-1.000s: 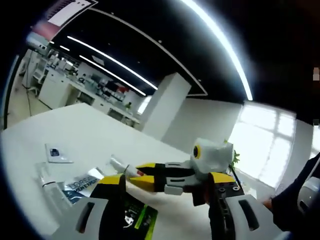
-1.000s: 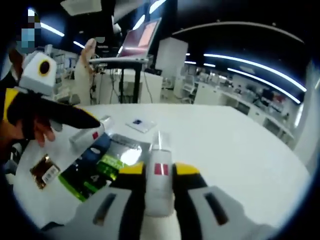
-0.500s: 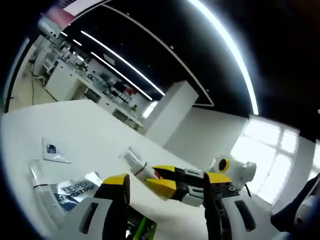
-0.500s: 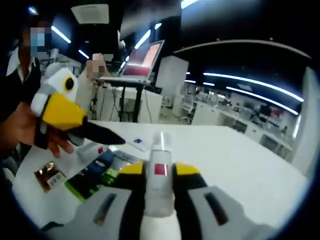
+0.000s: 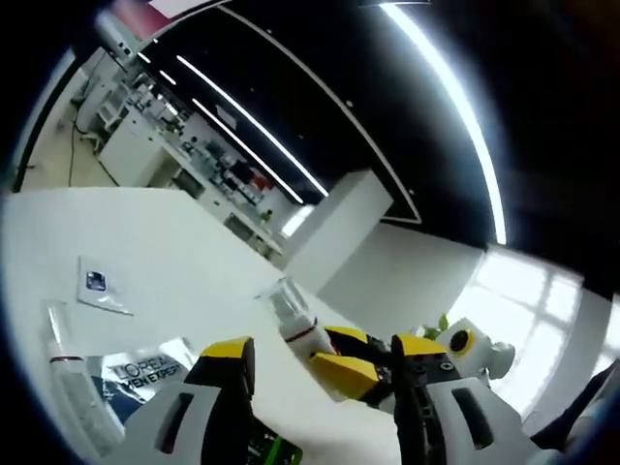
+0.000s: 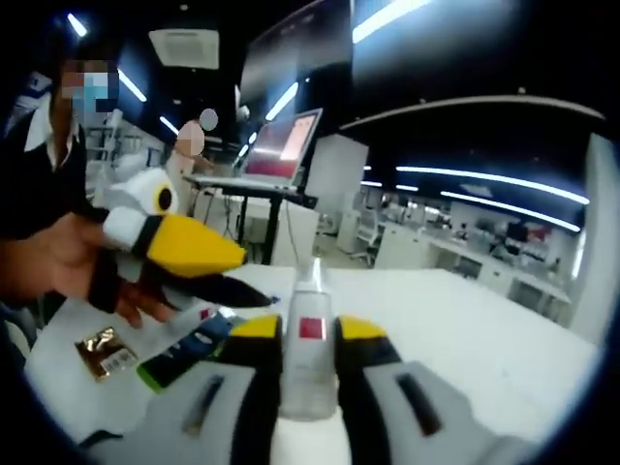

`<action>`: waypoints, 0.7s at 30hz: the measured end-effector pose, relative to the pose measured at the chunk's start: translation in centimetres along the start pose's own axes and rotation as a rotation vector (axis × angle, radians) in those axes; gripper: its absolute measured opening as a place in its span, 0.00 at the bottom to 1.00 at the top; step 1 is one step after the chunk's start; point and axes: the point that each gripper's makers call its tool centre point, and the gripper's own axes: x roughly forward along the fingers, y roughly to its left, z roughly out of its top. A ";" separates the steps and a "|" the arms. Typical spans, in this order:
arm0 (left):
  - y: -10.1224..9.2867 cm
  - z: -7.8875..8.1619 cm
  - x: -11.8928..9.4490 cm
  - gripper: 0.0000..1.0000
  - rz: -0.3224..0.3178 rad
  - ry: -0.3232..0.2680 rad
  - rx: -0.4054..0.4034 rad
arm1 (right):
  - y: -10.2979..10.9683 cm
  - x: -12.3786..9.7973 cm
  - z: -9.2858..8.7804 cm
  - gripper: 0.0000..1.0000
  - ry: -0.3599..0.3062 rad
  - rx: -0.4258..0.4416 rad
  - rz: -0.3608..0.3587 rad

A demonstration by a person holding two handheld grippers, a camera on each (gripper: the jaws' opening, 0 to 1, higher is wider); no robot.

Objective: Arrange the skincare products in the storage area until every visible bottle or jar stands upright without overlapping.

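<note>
i have the clear bottle (image 6: pixel 308 349) with the red label clamped between the fingers of my right gripper (image 6: pixel 308 334), and over the last second i have lifted it off the worktop (image 6: pixel 484 329); it now points up and away, cap (image 6: pixel 310 276) outward. in the left gripper view the same bottle (image 5: pixel 295 320) juts out of the right gripper (image 5: pixel 373 363), higher above the worktop (image 5: pixel 145 262) than a second ago. my left gripper (image 5: pixel 315 368) has its fingers wide apart and empty. left of the bottle, the silver l'oréal pouch (image 5: pixel 140 373), a lying clear tube (image 5: pixel 68 373) and a small sachet (image 5: pixel 97 288) remain flat on the worktop. so one product is in hand, and i judge it next needs standing upright, clear of the flat items.
</note>
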 end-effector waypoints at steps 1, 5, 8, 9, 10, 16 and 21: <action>0.0 0.1 0.1 0.57 -0.002 -0.005 -0.004 | 0.2 0.0 0.1 0.19 -0.007 -0.003 0.004; -0.2 0.6 0.5 0.53 -0.014 -0.025 -0.023 | 0.3 -0.1 0.7 0.19 -0.041 -0.009 0.008; -0.2 0.9 0.7 0.51 -0.021 -0.041 -0.038 | 0.5 -0.2 1.1 0.19 -0.058 -0.011 0.013; -0.1 0.9 0.8 0.50 -0.022 -0.044 -0.043 | 0.5 -0.1 1.1 0.19 -0.060 -0.011 0.016; -0.1 1.0 0.9 0.49 -0.023 -0.048 -0.048 | 0.6 -0.1 1.2 0.19 -0.065 -0.015 0.020; -0.2 1.3 1.3 0.39 -0.040 -0.069 -0.066 | 0.9 -0.4 1.6 0.19 -0.093 -0.018 0.036; -0.3 1.3 1.3 0.29 -0.045 -0.071 -0.059 | 1.2 -0.6 1.9 0.19 -0.109 -0.022 0.037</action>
